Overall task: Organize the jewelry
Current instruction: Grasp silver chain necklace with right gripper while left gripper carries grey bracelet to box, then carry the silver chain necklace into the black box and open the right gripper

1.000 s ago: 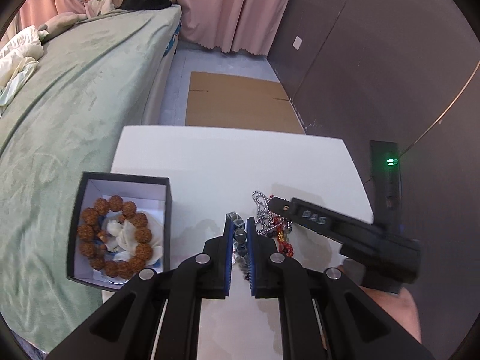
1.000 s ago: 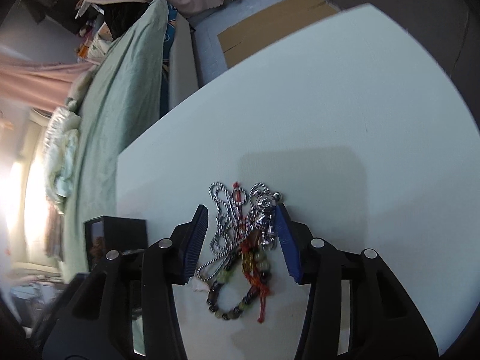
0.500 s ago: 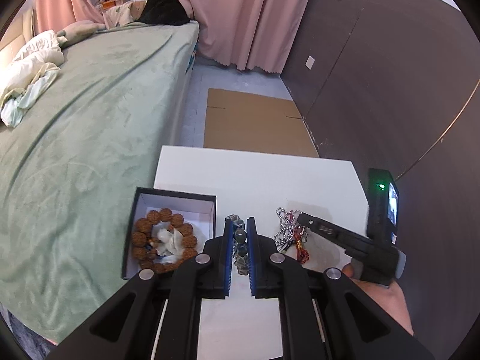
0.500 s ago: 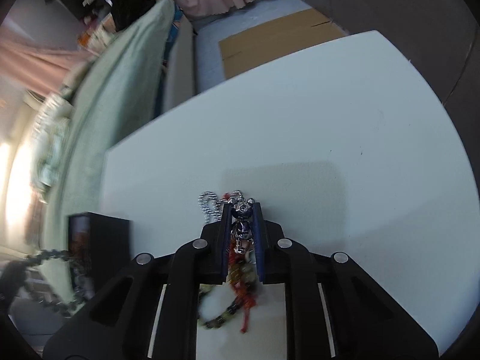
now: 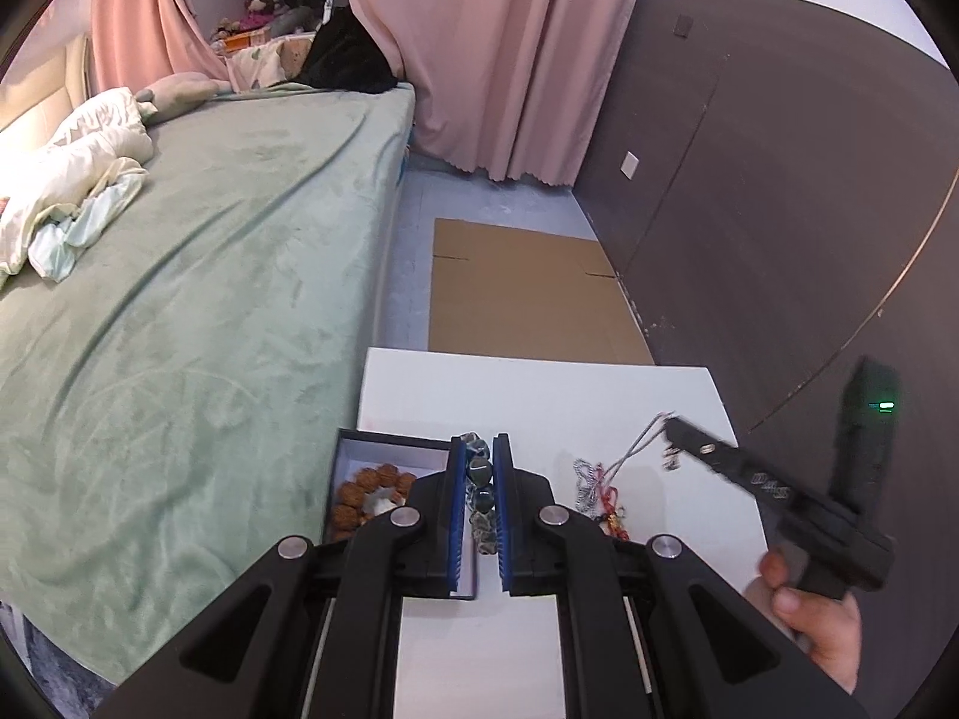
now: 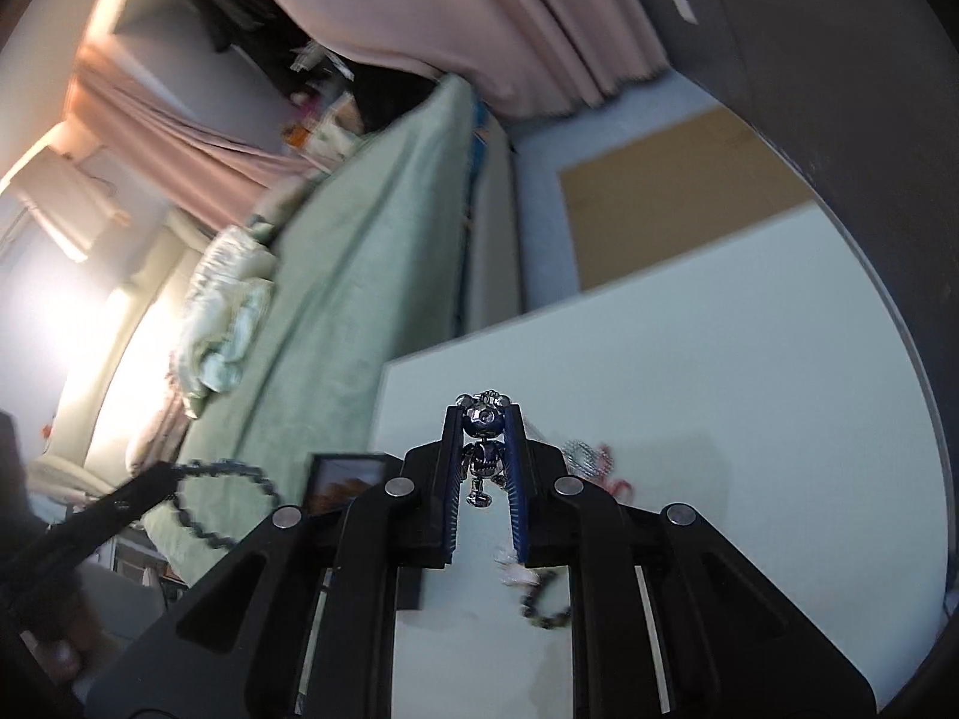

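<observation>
A dark-beaded bracelet is clamped between the blue pads of the left gripper, its loop hanging free in the air in the right wrist view. Below it, at about nine o'clock from the left gripper's tips, an open black box sits at the left edge of the white table and holds a bracelet of brown beads around something white. The right gripper is closed on a silver figure charm, raised above the table; from the left wrist view a thin chain runs taut from its tips down to a tangle of silver chain and red cord on the table, at three o'clock from the left gripper. A hand holds the right gripper's handle. A green-covered bed lies beside the table, flattened cardboard on the floor beyond it.
</observation>
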Tool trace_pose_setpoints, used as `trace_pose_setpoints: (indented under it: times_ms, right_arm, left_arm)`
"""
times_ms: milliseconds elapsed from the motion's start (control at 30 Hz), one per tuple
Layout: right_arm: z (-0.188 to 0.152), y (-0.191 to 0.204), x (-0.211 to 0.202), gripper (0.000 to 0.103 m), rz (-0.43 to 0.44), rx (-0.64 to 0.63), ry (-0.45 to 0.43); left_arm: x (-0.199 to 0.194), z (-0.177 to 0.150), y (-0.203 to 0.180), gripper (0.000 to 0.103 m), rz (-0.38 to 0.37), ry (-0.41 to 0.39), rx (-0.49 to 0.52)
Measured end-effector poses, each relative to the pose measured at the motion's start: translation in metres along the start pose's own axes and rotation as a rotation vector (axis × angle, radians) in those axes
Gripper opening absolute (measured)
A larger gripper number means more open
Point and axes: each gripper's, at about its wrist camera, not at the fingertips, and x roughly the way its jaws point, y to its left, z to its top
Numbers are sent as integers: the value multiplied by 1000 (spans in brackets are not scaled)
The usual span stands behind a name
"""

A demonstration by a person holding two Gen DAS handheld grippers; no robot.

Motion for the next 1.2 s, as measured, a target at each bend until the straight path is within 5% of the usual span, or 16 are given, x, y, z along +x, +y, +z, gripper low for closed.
trace_pose_setpoints:
  times_ms: [467,600,700,833,1033,1200]
  right_arm:
    - [17,46,-75,14,189,-108,-179]
    - [21,55,-85,14,222,-122,-198]
    - [26,65,-90,14,255,-127,-201]
    - [34,88,-98,14,276,-160,-203]
    - [45,135,-112,14,281,-233,-224]
    - [51,171,-123,14,266,-286,-251]
  left_arm:
    - [25,-5,36,9,-4,34,-66]
    - [22,-10,50,41,-14,27,-112]
    - [14,-11,63,46,-11,14,-126]
    - [-1,-13,76,72,3,-24,-141]
    - [-24,-21,85,92,0,-79,-127]
    - [-40,-26,89,94,-14,-103,-118]
